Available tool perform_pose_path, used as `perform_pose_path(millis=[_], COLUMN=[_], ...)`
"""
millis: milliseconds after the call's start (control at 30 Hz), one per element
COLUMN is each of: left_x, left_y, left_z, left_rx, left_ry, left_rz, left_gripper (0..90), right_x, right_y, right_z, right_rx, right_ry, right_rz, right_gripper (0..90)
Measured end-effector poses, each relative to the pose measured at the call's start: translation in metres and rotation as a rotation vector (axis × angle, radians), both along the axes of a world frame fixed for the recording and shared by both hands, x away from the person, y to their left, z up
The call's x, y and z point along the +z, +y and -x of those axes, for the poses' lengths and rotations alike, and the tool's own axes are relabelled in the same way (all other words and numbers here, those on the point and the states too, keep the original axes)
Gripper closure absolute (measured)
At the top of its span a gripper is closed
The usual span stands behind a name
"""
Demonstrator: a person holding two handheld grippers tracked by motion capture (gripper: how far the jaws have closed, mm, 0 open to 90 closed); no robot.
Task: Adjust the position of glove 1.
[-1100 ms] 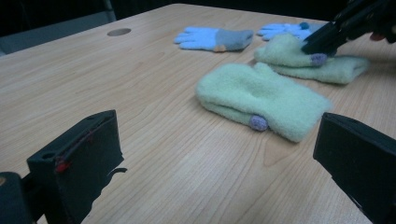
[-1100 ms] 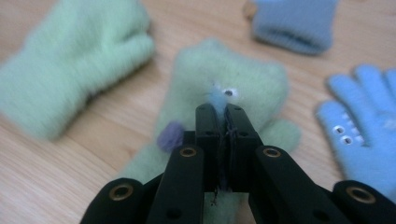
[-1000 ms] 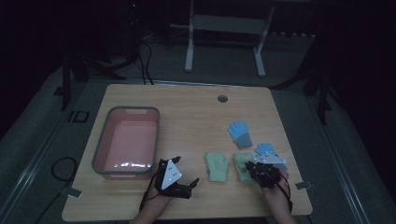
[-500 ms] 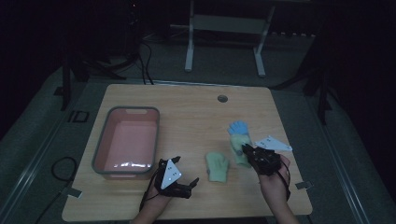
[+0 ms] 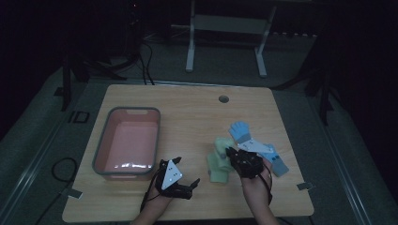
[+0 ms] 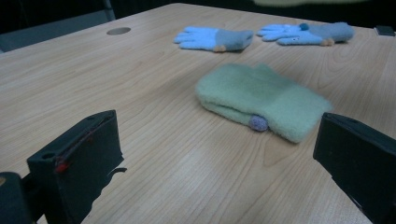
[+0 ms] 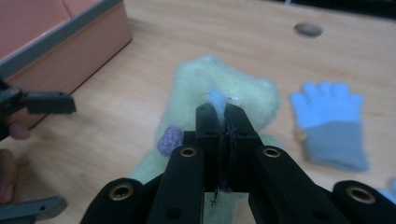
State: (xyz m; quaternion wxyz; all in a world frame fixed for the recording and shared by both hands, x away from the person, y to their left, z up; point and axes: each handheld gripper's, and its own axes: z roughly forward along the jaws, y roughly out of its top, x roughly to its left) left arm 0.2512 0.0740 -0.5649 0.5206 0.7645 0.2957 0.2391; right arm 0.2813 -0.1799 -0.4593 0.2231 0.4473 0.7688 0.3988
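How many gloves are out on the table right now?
4. A flat green glove lies mid-table, a second green glove is pinched by the right gripper, a back blue glove and a right-hand blue glove lie beyond. More could hide underneath.

Only one legible marking is found: the characters "ID" in pale letters on the floor (image 5: 56, 140), just off the left edge of the counter (image 5: 197, 108) in the high view. The pink tub (image 5: 126, 140), the green gloves (image 6: 261, 100), the blue gloves (image 6: 215, 38) and the grey plate (image 5: 171, 174) carry no readable text, brand or number.
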Motion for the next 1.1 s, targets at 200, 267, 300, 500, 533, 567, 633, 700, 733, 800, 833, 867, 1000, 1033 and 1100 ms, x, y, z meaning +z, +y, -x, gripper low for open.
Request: perform_pose_path(millis=[200, 267, 300, 500, 533, 567, 633, 700, 733, 800, 833, 867, 1000, 1033, 1100], left_x=[0.000, 0.000, 0.000, 0.000, 0.000, 0.000, 0.000, 0.000, 0.000, 0.000, 0.000, 0.000, 0.000, 0.000, 0.000], left_y=[0.001, 0.001, 0.001, 0.001, 0.001, 0.001, 0.001, 0.001, 0.001, 0.001, 0.001, 0.001, 0.001, 0.001, 0.001], left_z=[0.000, 0.000, 0.000, 0.000, 0.000, 0.000, -0.001, -0.001, -0.001, -0.001, -0.001, -0.001, -0.001, -0.001, -0.001], left_rx=[-0.001, -0.001, 0.000, -0.004, -0.004, -0.004, -0.004, -0.005, -0.005, -0.006, -0.006, -0.006, -0.006, -0.005, -0.004], left_ry=[0.002, 0.002, 0.002, 0.004, 0.003, 0.003, 0.005, 0.006, 0.005, 0.004, 0.004, 0.005, 0.006, 0.006, 0.008], left_rz=[0.002, 0.002, 0.004, 0.003, 0.003, 0.003, 0.003, 0.003, 0.003, 0.001, 0.002, 0.002, 0.003, 0.003, 0.003], left_gripper=[1.3, 1.3, 1.3, 1.3, 1.3, 1.3, 1.3, 1.3, 1.3, 1.3, 1.3, 1.3, 1.3, 1.3, 1.3], right_x=[-0.016, -0.021, -0.024, -0.042, -0.044, -0.047, -0.051, -0.055, -0.057, -0.061, -0.064, -0.065, -0.067, -0.069, -0.072], right_y=[0.007, 0.007, 0.008, 0.013, 0.014, 0.015, 0.016, 0.017, 0.018, 0.018, 0.018, 0.017, 0.014, 0.014, 0.013], right_z=[0.001, 0.000, 0.001, 0.001, 0.001, 0.000, -0.001, -0.002, -0.003, -0.003, -0.004, -0.005, -0.007, -0.008, -0.009], right_rx=[-0.019, -0.023, -0.024, -0.018, -0.015, -0.014, -0.012, -0.009, -0.005, -0.004, 0.003, 0.006, 0.022, 0.029, 0.033], right_ry=[0.029, 0.046, 0.049, 0.084, 0.083, 0.093, 0.103, 0.115, 0.119, 0.123, 0.133, 0.140, 0.150, 0.154, 0.163], right_rz=[0.025, 0.023, 0.027, 0.052, 0.066, 0.059, 0.061, 0.061, 0.069, 0.073, 0.073, 0.080, 0.069, 0.068, 0.064], right_gripper=[85.8, 85.8, 85.8, 85.7, 85.7, 85.6, 85.4, 85.2, 85.1, 85.1, 85.1, 85.1, 84.9, 84.6, 84.0])
